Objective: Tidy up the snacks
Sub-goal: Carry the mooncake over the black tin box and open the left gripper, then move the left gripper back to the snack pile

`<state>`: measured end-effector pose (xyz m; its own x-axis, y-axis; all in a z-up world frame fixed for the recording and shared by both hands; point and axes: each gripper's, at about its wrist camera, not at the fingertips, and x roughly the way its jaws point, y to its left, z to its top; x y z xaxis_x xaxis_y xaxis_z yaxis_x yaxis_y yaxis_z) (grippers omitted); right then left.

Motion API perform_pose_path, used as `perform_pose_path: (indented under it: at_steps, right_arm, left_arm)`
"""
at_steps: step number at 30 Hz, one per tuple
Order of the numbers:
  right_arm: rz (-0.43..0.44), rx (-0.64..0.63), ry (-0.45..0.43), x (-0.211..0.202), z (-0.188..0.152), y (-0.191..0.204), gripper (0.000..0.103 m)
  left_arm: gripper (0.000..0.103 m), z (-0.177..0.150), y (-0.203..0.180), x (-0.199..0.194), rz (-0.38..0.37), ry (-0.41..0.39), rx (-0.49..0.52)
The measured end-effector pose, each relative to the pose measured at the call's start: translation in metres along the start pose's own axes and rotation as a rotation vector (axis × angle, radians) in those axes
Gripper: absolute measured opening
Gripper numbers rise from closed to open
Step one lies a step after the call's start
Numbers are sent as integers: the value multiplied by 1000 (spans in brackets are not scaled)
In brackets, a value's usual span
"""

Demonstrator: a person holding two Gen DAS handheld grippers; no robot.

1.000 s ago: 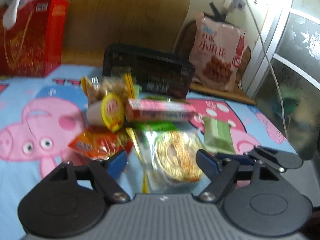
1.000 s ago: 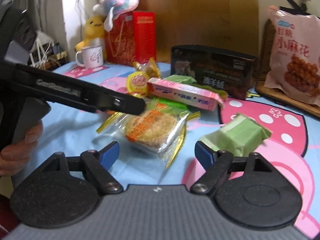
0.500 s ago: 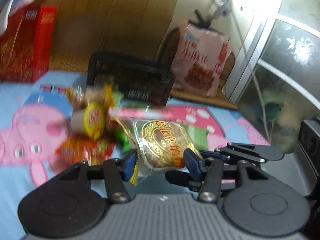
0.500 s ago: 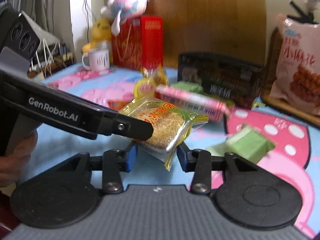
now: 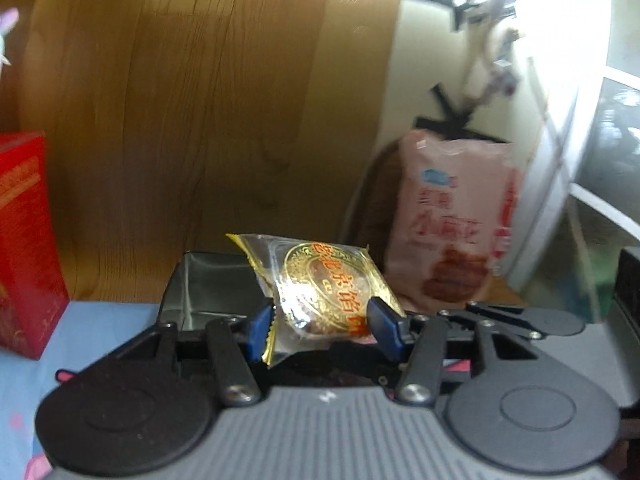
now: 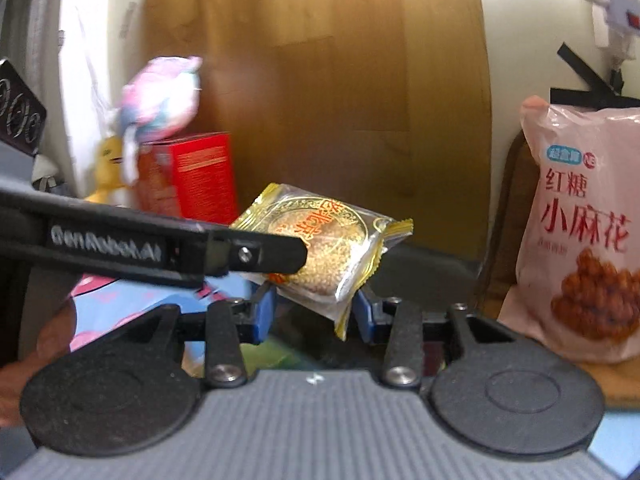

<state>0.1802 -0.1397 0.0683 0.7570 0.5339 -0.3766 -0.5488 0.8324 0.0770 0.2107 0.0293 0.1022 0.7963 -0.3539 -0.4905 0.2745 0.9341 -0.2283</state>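
The clear, gold-edged plastic packet with a round sesame cake inside [image 5: 324, 292] lay a second ago on the blue cartoon-printed cloth [image 5: 80, 328] among the other snacks, with both grippers spread wide. Now it is off the cloth and in the air. The left gripper [image 5: 320, 330] is clenched on the packet's lower half, and the right gripper [image 6: 314, 314] pinches its bottom corner, so both hold the one packet. It hangs tilted just in front of the open black rectangular tin [image 5: 208, 288], which looks like its destination. The part of the tin's shiny interior that shows holds nothing. The tall pink bag of fried twists [image 6: 580, 232] stands apart at the right, leaning on the wall.
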Motion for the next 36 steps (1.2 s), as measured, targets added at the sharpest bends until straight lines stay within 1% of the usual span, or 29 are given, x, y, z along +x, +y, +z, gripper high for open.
perform_pose_path:
  at_steps: [4,5,6,7,8,9,10,11,12,14,15,16,17,18,19,21,22,25,26,27,28,29,30,32,35,36]
  right_arm:
    - [-22,20,57,24,-6,-15,45]
    - [-28,23,58,27,-8,-16,49]
    - [-45,36,48,26,-9,-18,53]
    - [-58,45,43,24,-8,-21,54]
    - [-69,59,17,18,-8,-24,54]
    - [-70,82,-11,8,-10,-27,54]
    - [-63,105,-28,0,-10,-32,54]
    - [-56,123,-46,-10,-14,-36,54]
    - [-54,131,-58,-20,-19,-38,54]
    - [-72,124,-57,-37,-31,-41,54]
    - [-70,121,-43,-42,-39,-42,54]
    - [-64,122,-24,-42,-44,-44,54]
    - [-61,119,7,-41,-49,-46,53]
    - [-65,112,32,-36,-52,-47,49]
    - [-73,103,55,-30,-56,-48,37]
    - [-68,116,87,-17,-56,-53,23]
    - [-68,134,91,-12,-56,-55,22]
    - [-75,157,84,-4,-53,-61,21]
    - [-74,159,84,-3,-53,-61,21]
    - [-69,157,87,-2,-54,-60,22]
    - [-69,154,91,-3,-54,-57,24]
    - [-72,153,90,-4,-54,-55,24]
    - [-71,154,86,-9,-55,-52,24]
    - [-53,168,77,-20,-55,-48,24]
    - [-2,199,68,-39,-59,-38,25]
    - [22,212,70,-41,-60,-34,25]
  left_arm:
    - [52,-3,13,31,23,47,-29]
    - [56,-5,15,34,29,56,-29]
    - [58,-7,18,30,29,41,-27]
    - [59,-7,21,23,37,9,-21]
    - [64,-7,25,13,49,-31,-19]
    - [72,-6,30,5,64,-69,-28]
    - [75,-6,36,-2,84,-99,-45]
    - [76,-6,45,-6,106,-114,-67]
    - [76,-7,54,-5,125,-102,-84]
    - [71,-11,71,4,168,-44,-112]
    - [62,-13,78,9,184,-16,-131]
    - [57,-16,86,16,184,22,-164]
    - [48,-20,92,22,159,54,-201]
    - [47,-23,96,25,124,72,-235]
    - [47,-26,96,25,100,64,-257]
    - [47,-28,88,21,124,53,-242]
    - [47,-29,84,20,125,53,-238]
    - [47,-33,76,12,89,56,-239]
    - [49,-33,75,9,93,53,-226]
    - [58,-33,71,6,112,48,-201]
    - [63,-32,69,3,145,41,-181]
    - [65,-30,66,2,165,30,-175]
    - [65,-30,67,-8,163,12,-178]
    - [66,-33,70,-30,129,-20,-201]
    - [68,-50,74,-59,124,-44,-225]
    - [68,-59,77,-67,122,-40,-241]
